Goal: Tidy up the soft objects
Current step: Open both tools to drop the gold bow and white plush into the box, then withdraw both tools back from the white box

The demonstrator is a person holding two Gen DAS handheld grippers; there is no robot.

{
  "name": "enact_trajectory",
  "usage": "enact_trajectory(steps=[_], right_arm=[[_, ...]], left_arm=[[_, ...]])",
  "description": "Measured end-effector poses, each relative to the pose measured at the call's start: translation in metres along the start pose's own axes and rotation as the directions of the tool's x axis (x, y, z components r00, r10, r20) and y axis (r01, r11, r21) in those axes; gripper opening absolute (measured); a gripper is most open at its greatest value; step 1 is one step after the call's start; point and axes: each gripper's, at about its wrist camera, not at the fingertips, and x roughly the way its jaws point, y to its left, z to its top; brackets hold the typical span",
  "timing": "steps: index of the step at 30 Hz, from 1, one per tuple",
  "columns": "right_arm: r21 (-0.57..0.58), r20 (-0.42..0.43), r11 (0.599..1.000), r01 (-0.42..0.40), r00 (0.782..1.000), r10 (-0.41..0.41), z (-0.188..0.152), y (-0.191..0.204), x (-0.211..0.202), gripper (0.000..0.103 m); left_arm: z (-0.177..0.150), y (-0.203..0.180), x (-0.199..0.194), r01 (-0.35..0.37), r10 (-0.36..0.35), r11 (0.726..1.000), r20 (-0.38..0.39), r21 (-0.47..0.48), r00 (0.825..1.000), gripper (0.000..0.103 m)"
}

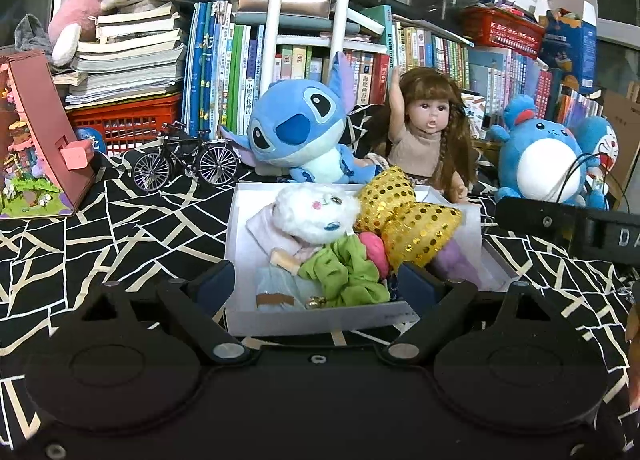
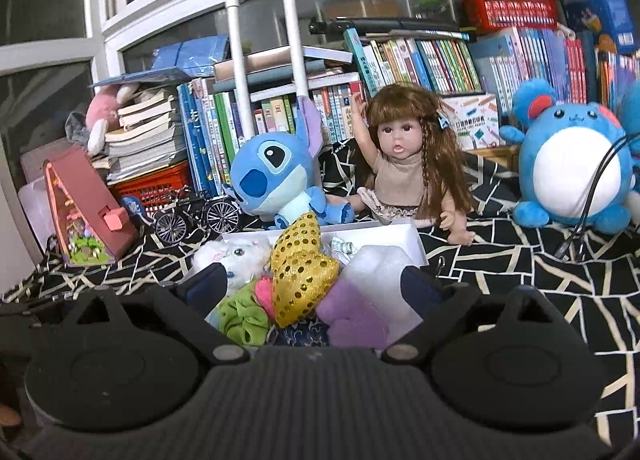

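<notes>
A white box (image 1: 304,320) on the black patterned cloth holds soft things: a white fluffy toy (image 1: 316,212), a gold sequin bow (image 1: 404,216), a green scrunchie (image 1: 348,272), a pink piece (image 1: 374,250) and a purple piece (image 1: 456,260). My left gripper (image 1: 316,284) is open and empty, its jaws standing on either side of the box's near end. My right gripper (image 2: 316,288) is open and empty just above the box (image 2: 416,240), over the bow (image 2: 304,264), scrunchie (image 2: 244,318), white toy (image 2: 240,256) and purple piece (image 2: 352,316).
Behind the box sit a blue Stitch plush (image 1: 296,128), a doll (image 1: 428,136) and a round blue plush (image 1: 540,156). A toy bicycle (image 1: 186,162) and a pink miniature house (image 1: 36,140) stand at the left. Books (image 1: 240,60) line the back.
</notes>
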Motion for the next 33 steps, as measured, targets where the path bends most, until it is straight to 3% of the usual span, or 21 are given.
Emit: enact_trajectory(steps=[10,33], right_arm=[[-0.042,-0.007,0.999,0.013,1.000,-0.013,-0.024,0.004,-0.011,0.102],[-0.016,-0.138,0.997,0.072,0.988,-0.073,-0.077,-0.015,0.018,0.103]], left_arm=[[-0.023,-0.002,-0.004,0.006,-0.006,1.000,-0.039,0.002,0.999,0.088],[-0.060,-0.005,0.029,-0.060,0.058,0.998,-0.122,-0.017,0.991,0.088]])
